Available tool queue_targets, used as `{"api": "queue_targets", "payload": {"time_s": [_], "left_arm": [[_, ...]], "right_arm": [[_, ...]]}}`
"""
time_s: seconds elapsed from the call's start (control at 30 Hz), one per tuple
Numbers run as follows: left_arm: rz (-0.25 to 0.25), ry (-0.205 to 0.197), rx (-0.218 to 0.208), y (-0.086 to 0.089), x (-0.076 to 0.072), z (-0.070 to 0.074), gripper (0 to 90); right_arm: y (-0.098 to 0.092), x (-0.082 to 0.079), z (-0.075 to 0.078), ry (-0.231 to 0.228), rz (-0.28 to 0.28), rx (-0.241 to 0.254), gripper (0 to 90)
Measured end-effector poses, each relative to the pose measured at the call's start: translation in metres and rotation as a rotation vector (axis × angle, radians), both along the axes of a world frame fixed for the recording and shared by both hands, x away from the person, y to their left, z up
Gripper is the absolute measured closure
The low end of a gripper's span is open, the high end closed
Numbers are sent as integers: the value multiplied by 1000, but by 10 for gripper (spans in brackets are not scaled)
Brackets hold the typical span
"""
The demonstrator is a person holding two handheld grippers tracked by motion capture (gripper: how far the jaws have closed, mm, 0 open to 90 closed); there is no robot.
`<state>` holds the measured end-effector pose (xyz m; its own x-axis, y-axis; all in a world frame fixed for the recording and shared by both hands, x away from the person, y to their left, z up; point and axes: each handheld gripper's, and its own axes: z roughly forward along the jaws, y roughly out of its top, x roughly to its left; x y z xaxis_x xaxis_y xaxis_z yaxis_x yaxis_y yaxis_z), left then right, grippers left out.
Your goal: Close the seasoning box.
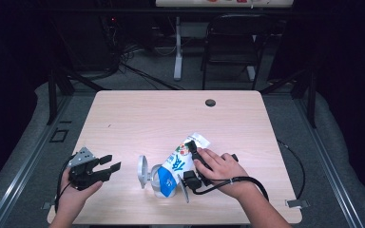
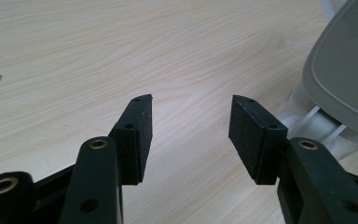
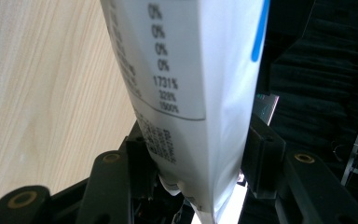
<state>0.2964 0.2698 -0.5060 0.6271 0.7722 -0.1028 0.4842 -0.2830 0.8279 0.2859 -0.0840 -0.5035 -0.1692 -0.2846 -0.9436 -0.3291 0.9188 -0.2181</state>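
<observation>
**Desk:** What have you got, biggest thing first?

**Me:** From the high view I see the wooden table [image 1: 138,118], bare across its far half, with a small dark round fitting [image 1: 210,102] near the far edge. On the near half lies the task's thing, a white-and-blue pouch [image 1: 178,164], slanting from near-left to far-right. Its lower end rests against a pale grey stand with a round plate [image 1: 143,172].

**Desk:** And my right gripper?

**Me:** The right gripper [image 1: 197,166] is at the pouch's right side, my hand [image 1: 223,170] on top of it. The high view hides the jaws there. The right gripper view settles it: the pouch [image 3: 191,84] runs up between both black jaws, its printed panel of percentages facing the camera, and the pads press its sides. So the jaws stand fairly wide, clamped on the pouch.

**Desk:** Left side?

**Me:** The left gripper [image 1: 105,166] sits near the table's near-left corner, well apart from the pouch, pointing toward the stand. In the left gripper view the jaws are spread wide with bare wood between the pads, nothing held. That view also shows the stand [image 2: 340,70] close up at right, grey plate over white legs.
</observation>
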Motion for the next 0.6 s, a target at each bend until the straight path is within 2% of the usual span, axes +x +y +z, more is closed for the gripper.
{"api": "queue_targets", "payload": {"time_s": [0.1,0.27,0.6], "left_arm": [[4,1,-1,0,0,0,502],[0,0,-1,0,0,0,502],[5,2,-1,0,0,0,501]], "right_arm": [[1,-1,1,-7,-11,-15,534],[0,1,-1,4,7,7,535],[0,0,-1,-3,5,-9,542]]}}
